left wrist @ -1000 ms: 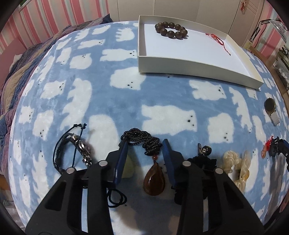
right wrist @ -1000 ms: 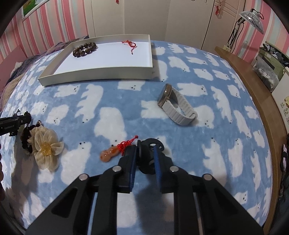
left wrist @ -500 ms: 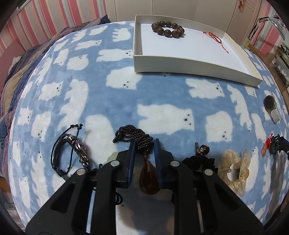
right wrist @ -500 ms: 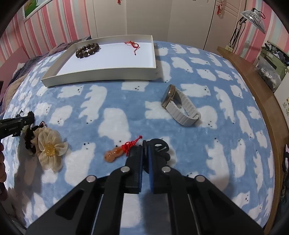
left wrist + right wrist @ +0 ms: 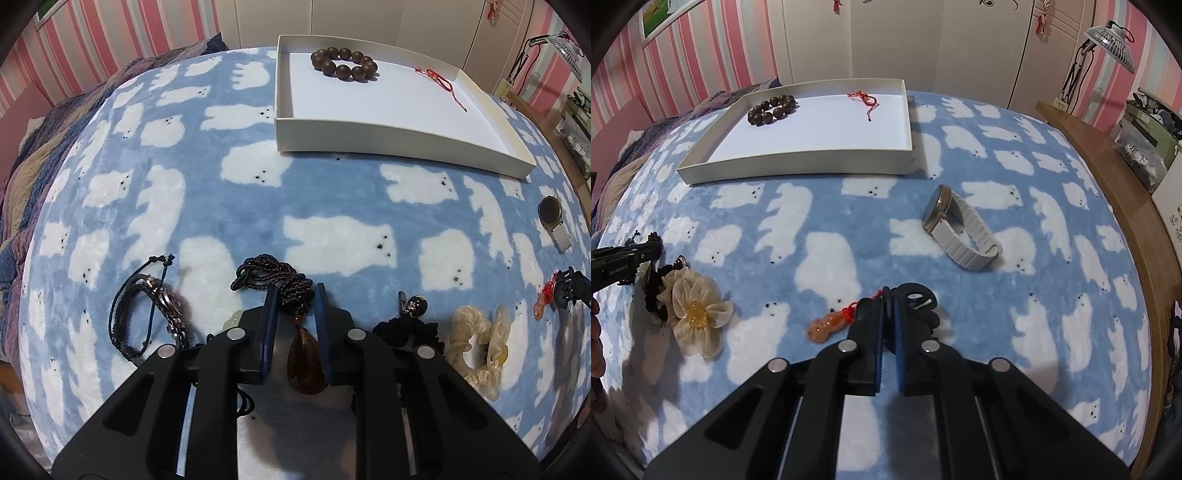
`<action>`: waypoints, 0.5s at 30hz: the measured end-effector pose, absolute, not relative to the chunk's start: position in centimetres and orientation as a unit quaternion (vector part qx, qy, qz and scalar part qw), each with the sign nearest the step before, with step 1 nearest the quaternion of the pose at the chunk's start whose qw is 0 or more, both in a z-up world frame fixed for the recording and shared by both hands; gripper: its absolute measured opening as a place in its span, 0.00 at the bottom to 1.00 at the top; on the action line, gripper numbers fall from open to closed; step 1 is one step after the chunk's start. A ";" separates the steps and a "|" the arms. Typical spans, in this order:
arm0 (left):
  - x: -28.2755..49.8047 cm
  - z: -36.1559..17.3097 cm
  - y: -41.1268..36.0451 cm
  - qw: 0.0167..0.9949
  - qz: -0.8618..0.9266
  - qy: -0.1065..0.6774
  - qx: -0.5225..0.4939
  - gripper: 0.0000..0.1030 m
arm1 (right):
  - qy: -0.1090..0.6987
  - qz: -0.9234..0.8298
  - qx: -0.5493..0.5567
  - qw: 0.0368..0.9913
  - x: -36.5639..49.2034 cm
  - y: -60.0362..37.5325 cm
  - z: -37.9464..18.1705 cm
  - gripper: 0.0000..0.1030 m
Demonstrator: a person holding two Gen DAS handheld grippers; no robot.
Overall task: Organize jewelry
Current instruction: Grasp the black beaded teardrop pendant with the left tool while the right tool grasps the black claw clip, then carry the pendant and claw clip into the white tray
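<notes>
Only the left wrist view shows the pendant (image 5: 307, 363), an amber drop on a dark braided cord (image 5: 275, 280); the left gripper (image 5: 294, 301) has its jaws pressed against the cord's bunched braid, just above the drop, with the pendant lying on the blanket (image 5: 229, 206) on the near side from the tray (image 5: 388, 134). That view alone also shows a bundle of dark bracelets (image 5: 147, 314) to the pendant's left and a black scrunchie (image 5: 406, 328) to its right. Only the right wrist view shows the right gripper (image 5: 888, 306) with its jaws nearly together on a black hair clip (image 5: 918, 302), which juts past the fingertips; whether it is lifted off the blanket I cannot tell. Beside it lies one orange gourd charm (image 5: 827, 325) with a red knot. One white-strapped watch (image 5: 960, 229) lies between clip and tray, and one cream flower (image 5: 696, 312) lies further left of the charm. The tray holds two things: one ring of brown beads (image 5: 772, 109) and one red string (image 5: 866, 101), at its far end.
</notes>
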State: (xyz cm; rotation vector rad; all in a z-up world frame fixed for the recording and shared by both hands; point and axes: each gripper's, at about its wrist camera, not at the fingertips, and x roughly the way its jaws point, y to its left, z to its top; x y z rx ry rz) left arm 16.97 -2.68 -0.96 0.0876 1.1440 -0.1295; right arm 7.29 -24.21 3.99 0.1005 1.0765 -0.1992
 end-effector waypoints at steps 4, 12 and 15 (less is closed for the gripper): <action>16.9 -0.5 -2.7 0.841 -0.060 0.536 0.044 0.17 | 0.508 -0.090 0.045 0.856 7.7 -24.0 4.3 0.05; 17.0 0.8 -2.6 0.848 -0.057 0.524 0.047 0.17 | 0.502 -0.081 0.042 0.860 9.0 -23.6 4.6 0.05; 17.3 1.6 -2.8 0.852 -0.056 0.519 0.049 0.17 | 0.497 -0.076 0.039 0.864 9.6 -23.4 4.9 0.05</action>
